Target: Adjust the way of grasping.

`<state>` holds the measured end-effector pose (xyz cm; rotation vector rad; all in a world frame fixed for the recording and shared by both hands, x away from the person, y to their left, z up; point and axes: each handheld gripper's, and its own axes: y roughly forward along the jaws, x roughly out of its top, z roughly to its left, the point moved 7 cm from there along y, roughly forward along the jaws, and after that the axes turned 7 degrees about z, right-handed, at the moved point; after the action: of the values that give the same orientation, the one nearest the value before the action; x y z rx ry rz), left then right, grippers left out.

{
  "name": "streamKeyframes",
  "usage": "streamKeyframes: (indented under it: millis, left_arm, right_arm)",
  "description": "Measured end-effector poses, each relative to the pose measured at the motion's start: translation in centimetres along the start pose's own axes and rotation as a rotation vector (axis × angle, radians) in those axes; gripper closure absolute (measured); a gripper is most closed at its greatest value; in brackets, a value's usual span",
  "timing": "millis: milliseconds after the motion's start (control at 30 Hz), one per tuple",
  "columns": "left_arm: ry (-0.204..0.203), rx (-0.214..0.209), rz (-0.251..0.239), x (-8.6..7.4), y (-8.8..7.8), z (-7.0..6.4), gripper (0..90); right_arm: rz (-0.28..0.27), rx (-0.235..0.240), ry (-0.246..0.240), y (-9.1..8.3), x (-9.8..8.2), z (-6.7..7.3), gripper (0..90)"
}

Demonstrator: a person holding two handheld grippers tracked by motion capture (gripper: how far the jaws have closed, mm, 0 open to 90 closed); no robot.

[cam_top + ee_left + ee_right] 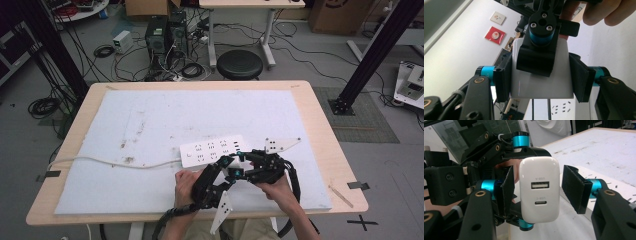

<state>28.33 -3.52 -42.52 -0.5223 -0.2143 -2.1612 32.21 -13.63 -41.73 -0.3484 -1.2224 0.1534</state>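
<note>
A white USB charger (539,200) with two ports on its face hangs above the table's front edge. In the left gripper view, my left gripper (541,75) is shut on the charger (541,86), its pads pressed to both sides. My right gripper (536,190) is open around the same charger, with a narrow gap at each pad. One of its fingers (537,57) lies across the charger's front in the left gripper view. In the high view both grippers meet tip to tip, left gripper (226,165) and right gripper (241,167), just in front of a white power strip (212,150).
The power strip lies on a white mat (150,120) over the wooden table (75,130); its white cable (100,161) runs off to the left edge. A black stool (240,62) and black frame posts (372,50) stand beyond the table.
</note>
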Motion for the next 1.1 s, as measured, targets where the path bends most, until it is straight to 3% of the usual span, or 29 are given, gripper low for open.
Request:
streamKeyframes:
  millis: [500, 800, 1100]
  left_arm:
    - [0.000, -0.003, -0.006, 0.07, 0.01, -0.10, 42.4]
    - [0.001, -0.004, -0.014, 0.18, -0.03, -0.09, 42.4]
    - [-0.001, -0.009, -0.013, 0.13, 0.01, -0.14, 42.4]
  right_arm:
    - [0.007, 0.008, -0.019, 0.05, -0.06, 0.19, 52.5]
    - [0.010, 0.008, -0.029, 0.03, -0.10, 0.29, 61.5]
    - [0.018, 0.009, -0.025, 0.03, -0.19, 0.26, 62.8]
